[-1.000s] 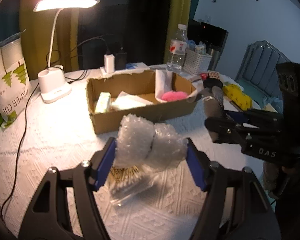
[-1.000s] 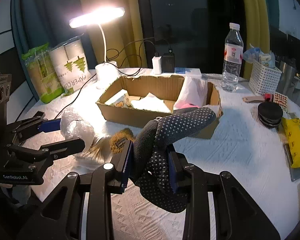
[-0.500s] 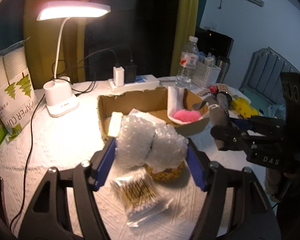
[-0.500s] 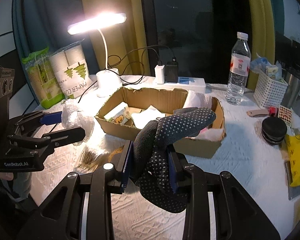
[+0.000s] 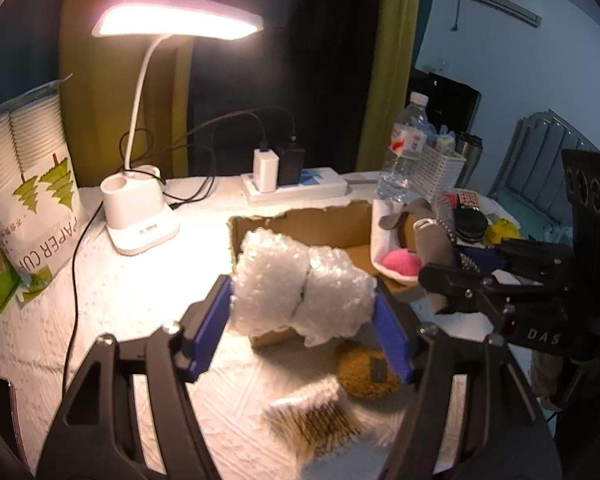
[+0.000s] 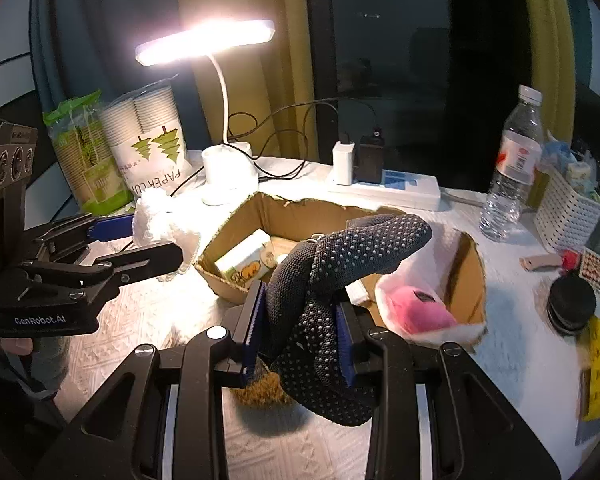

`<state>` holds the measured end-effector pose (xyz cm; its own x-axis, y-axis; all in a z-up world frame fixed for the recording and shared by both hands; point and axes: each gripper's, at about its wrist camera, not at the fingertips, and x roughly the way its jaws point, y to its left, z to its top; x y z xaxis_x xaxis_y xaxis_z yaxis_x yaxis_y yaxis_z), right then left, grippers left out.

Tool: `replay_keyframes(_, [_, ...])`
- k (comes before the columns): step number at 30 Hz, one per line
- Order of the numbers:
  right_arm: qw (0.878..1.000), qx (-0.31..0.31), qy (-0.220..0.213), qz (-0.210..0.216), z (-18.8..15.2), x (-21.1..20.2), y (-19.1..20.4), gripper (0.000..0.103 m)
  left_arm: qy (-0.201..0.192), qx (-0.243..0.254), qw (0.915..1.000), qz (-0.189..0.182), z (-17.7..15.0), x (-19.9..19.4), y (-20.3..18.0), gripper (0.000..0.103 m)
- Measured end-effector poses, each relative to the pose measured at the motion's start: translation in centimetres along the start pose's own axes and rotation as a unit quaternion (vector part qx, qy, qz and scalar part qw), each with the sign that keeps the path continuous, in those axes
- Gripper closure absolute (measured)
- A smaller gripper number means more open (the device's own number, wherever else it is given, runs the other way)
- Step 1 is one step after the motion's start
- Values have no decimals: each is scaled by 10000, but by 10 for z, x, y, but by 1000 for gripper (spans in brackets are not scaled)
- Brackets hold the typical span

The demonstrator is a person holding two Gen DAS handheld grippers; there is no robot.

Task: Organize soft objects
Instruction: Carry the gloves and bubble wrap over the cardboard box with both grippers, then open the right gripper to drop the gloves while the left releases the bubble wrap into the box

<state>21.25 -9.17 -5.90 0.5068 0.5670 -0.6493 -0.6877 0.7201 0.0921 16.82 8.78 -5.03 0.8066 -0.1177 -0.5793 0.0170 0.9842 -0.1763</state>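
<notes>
- The left gripper [image 5: 302, 320] has its blue-padded fingers [image 5: 210, 328] spread fairly wide and pressed against both sides of a wad of bubble wrap [image 5: 300, 292], which it holds above the tabletop [image 5: 120, 300] at the near edge of the cardboard box [image 5: 300, 220].
- The right gripper [image 6: 300, 332] has its fingers [image 6: 254, 324] drawn close together, clamped on a black dotted glove [image 6: 340, 272]; the glove's cuff droops below the fingers and one glove finger points toward 2 o'clock, over the box [image 6: 292, 216].
- In the right wrist view the box sits at 12 o'clock from the gripper; inside lie a small printed carton [image 6: 246, 258] at its left end and a pink plush item [image 6: 416, 312] on white material at its right end.
- In the left wrist view a fuzzy brown round object [image 5: 366, 368] and a clear bag of thin sticks [image 5: 316, 424] lie on the tabletop just below the bubble wrap, outside the box.
- A lit desk lamp [image 5: 140, 216] stands at 11 o'clock, a paper cup pack [image 5: 28, 184] at 9 o'clock, a power strip [image 5: 296, 188] behind the box, and a water bottle [image 6: 512, 168] at 2 o'clock.
</notes>
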Motion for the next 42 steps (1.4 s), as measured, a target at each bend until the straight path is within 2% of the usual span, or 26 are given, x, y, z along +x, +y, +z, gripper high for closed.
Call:
replay_keyframes(14, [9996, -169, 117, 172, 27, 41, 9, 69, -86, -248, 9996, -100, 13, 23, 24, 35])
replay_keyframes(21, [9986, -143, 347, 363, 34, 75, 10, 69, -5, -385, 9992, -119, 11, 34, 33, 35])
replay_keyframes(32, [9920, 190, 1017, 729, 22, 131, -7, 69, 158, -461, 9987, -115, 8, 50, 39, 35])
replay_keyframes(37, [9882, 348, 1325, 681, 10, 146, -14, 69, 206, -420, 9989, -88, 8, 56, 38, 35])
replay_keyframes(42, [9886, 431, 1368, 460, 4, 144, -22, 67, 238, -352, 9991, -30, 9, 59, 34, 35])
